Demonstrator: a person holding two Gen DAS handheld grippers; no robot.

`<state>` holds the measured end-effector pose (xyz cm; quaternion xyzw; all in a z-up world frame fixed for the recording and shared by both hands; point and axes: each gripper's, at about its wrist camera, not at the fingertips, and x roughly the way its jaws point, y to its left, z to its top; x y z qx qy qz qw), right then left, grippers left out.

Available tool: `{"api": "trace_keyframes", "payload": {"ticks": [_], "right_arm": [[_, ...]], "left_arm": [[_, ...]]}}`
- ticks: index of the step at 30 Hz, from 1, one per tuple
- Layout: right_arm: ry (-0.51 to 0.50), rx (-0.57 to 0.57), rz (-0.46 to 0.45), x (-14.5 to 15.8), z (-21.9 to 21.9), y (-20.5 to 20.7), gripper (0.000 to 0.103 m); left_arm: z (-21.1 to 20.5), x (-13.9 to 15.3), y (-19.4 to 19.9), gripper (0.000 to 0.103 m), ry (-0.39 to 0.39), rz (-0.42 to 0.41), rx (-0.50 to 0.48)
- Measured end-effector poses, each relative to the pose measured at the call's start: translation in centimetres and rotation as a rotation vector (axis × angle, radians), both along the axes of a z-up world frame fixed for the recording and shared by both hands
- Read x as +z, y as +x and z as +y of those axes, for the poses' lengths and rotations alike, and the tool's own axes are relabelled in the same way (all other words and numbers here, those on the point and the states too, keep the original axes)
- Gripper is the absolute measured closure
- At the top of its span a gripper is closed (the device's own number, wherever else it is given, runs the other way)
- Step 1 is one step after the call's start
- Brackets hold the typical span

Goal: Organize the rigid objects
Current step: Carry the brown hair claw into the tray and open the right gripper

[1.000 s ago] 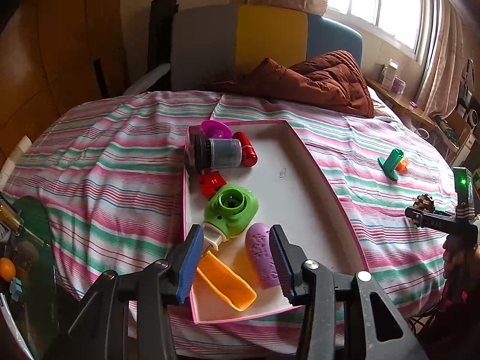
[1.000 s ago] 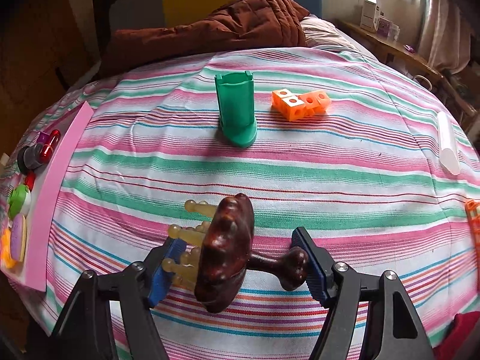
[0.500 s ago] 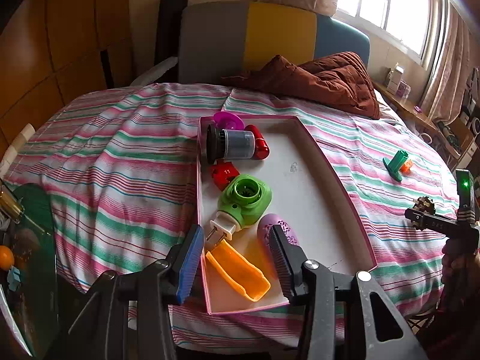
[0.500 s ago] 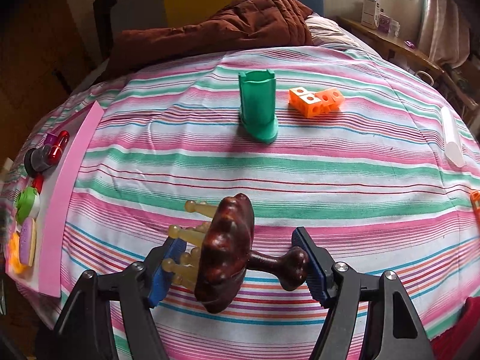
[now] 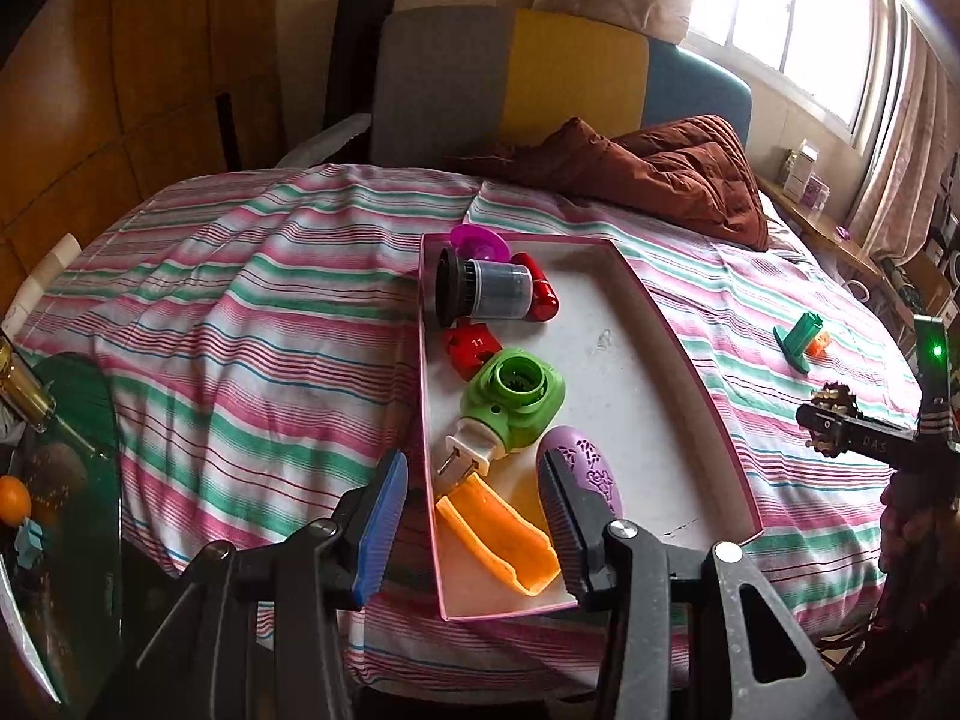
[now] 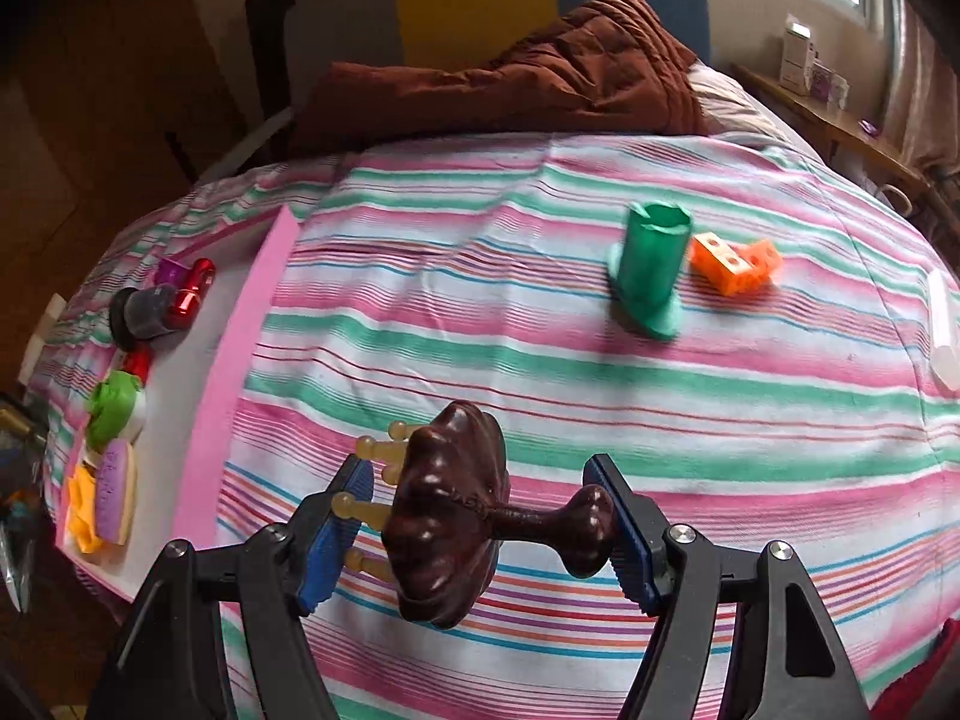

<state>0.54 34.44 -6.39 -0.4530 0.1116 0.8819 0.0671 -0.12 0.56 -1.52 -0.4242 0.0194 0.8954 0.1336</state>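
A pink-rimmed white tray [image 5: 678, 336] lies on the striped bed and holds a purple oval piece [image 5: 591, 468], an orange scoop [image 5: 498, 531], a green round device [image 5: 516, 393], a red piece [image 5: 474, 345], a dark cylinder [image 5: 480, 294] and others. My left gripper [image 5: 474, 516] is open and empty above the tray's near end. My right gripper [image 6: 483, 528] is shut on a dark brown knobbed massager [image 6: 450, 510] with amber prongs, held above the bedspread right of the tray [image 6: 234, 360]. A green tube piece [image 6: 651, 267] and an orange block [image 6: 735, 264] lie further off.
A brown quilt [image 6: 540, 84] lies at the bed's far end before a grey, yellow and blue headboard [image 5: 540, 84]. A white cylinder [image 6: 942, 330] lies at the bed's right edge. A green glass side table [image 5: 66, 456] with a bottle stands left. A shelf runs under the window [image 5: 828, 222].
The right gripper with the massager has swung left toward the tray; the green tube and orange block have shifted right in its view. The left gripper has drawn back and left slightly.
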Motion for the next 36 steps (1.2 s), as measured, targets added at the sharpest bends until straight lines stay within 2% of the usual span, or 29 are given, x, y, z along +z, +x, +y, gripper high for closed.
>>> {"api": "trace_keyframes", "payload": {"ticks": [12,23,29,36], "right_arm": [[-0.027,0.137,0.091,3.4,-5.9,-3.0,0.030],[-0.021,0.301,0.109,4.4,-12.3,-5.9,0.030],[-0.002,0.348,0.076,3.3,-15.2,-8.6,0.030],[-0.008,0.401,-0.018,0.0,-18.5,-11.4,0.030]], "left_arm": [[-0.8,-0.4,0.0,0.057,0.001,-0.010,0.022],[-1.7,-0.6,-0.3,0.057,0.008,-0.014,0.051],[-2.5,-1.0,-0.6,0.057,0.011,-0.023,0.076],[-3.0,-1.4,-0.8,0.057,0.009,-0.036,0.090]]}}
